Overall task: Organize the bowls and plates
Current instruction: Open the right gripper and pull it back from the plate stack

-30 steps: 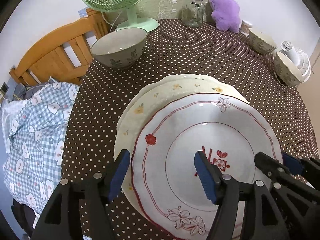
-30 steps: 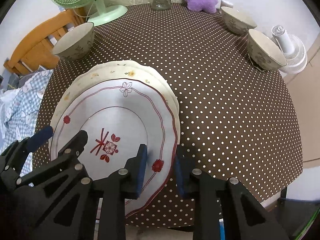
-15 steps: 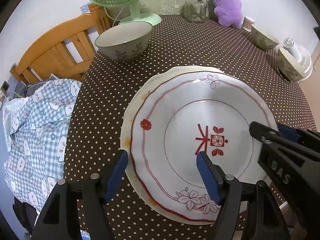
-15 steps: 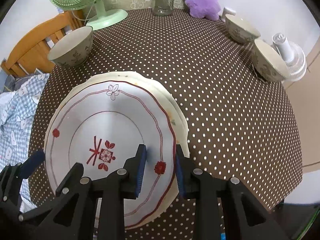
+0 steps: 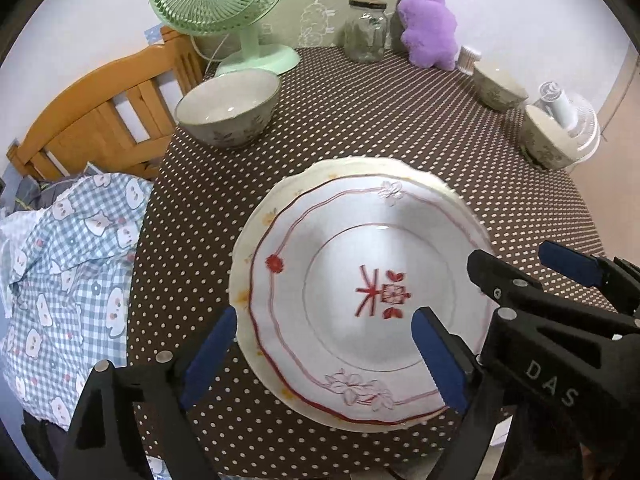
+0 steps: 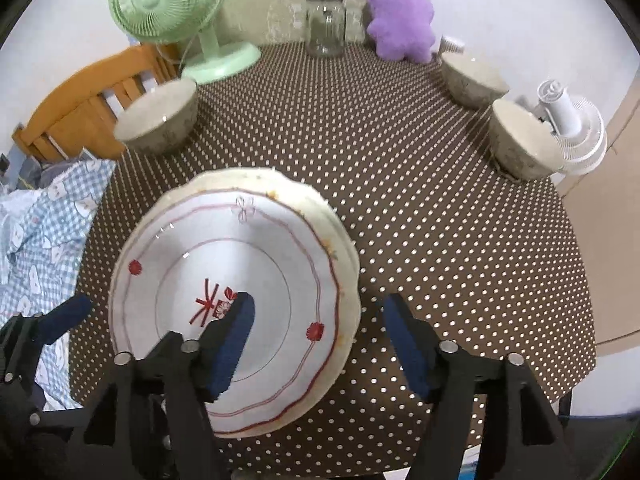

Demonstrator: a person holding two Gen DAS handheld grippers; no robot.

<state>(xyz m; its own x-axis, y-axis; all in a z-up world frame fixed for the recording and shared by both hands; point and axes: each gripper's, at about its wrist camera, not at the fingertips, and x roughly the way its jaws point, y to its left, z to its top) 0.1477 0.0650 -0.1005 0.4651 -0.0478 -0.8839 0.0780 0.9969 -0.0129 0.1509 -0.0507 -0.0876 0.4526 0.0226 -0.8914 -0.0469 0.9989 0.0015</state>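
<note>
A white plate with red trim (image 5: 360, 264) (image 6: 240, 264) lies stacked on a cream plate (image 5: 404, 168) (image 6: 280, 182) on the dotted table. My left gripper (image 5: 324, 354) is open over the plate's near left rim. My right gripper (image 6: 320, 340) is open, its jaws on either side of the plates' right rim, holding nothing. One grey bowl (image 5: 228, 108) (image 6: 158, 118) stands at the table's left. Two more bowls (image 5: 498, 84) (image 6: 524, 142) stand at the right.
Brown dotted tablecloth (image 6: 400, 160). A green fan (image 5: 224, 4), a glass jar (image 5: 366, 30) and a purple plush toy (image 5: 430, 32) stand at the back. A white fan (image 6: 568, 128) is at the right edge. A wooden chair (image 5: 100, 112) with checked cloth (image 5: 68, 276) is left.
My right gripper has opened and let go of the red-trimmed plate, which now lies centred on the cream plate. Both grippers have drawn back and up a little.
</note>
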